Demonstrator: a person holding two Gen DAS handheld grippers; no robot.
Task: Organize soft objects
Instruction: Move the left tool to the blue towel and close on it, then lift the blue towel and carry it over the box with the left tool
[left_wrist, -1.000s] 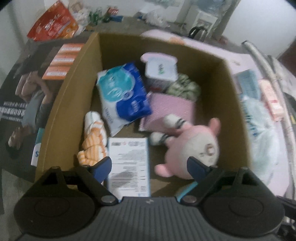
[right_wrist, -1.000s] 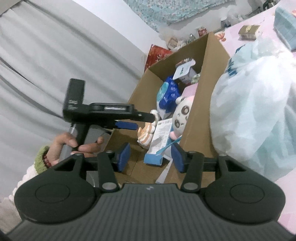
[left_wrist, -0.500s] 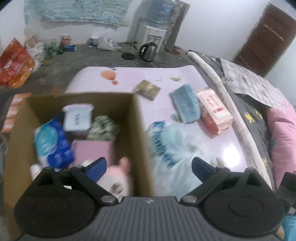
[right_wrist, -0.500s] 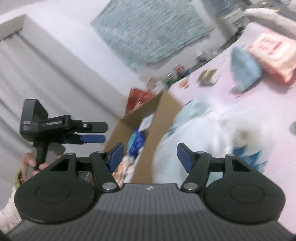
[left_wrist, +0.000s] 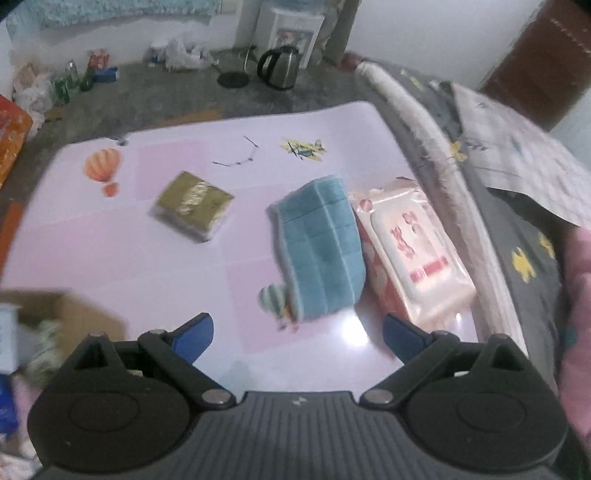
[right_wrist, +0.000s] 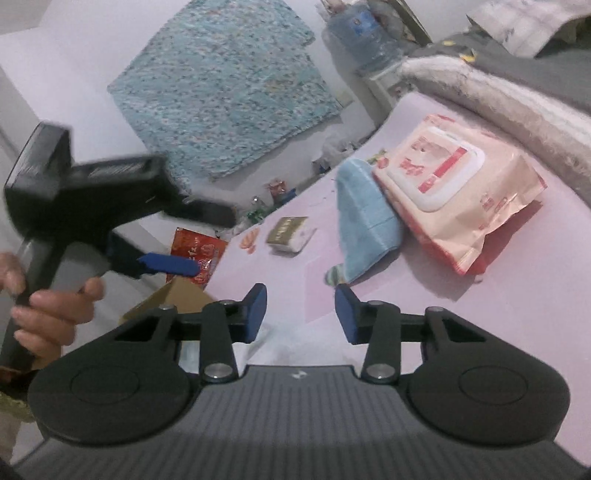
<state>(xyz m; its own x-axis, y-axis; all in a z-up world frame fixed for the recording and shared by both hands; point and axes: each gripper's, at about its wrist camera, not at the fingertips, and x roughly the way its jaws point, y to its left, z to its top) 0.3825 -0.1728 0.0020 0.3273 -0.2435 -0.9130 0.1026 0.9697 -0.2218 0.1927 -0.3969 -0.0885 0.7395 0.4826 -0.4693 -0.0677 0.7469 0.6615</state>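
The left gripper (left_wrist: 297, 334) hovers with jaws spread wide and empty; the right gripper (right_wrist: 299, 312) is closing on nothing. The blue towel (left_wrist: 319, 247) lies mid-frame on the pink table (left_wrist: 122, 258), touching the wipes pack (left_wrist: 410, 254).

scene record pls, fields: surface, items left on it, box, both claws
surface: pink mat
items on mat: blue towel, touching the pink wipes pack; gold packet apart
box: cardboard box, corner at mat's edge
left claw: open, empty, above mat near towel
right claw: closing, nothing between jaws
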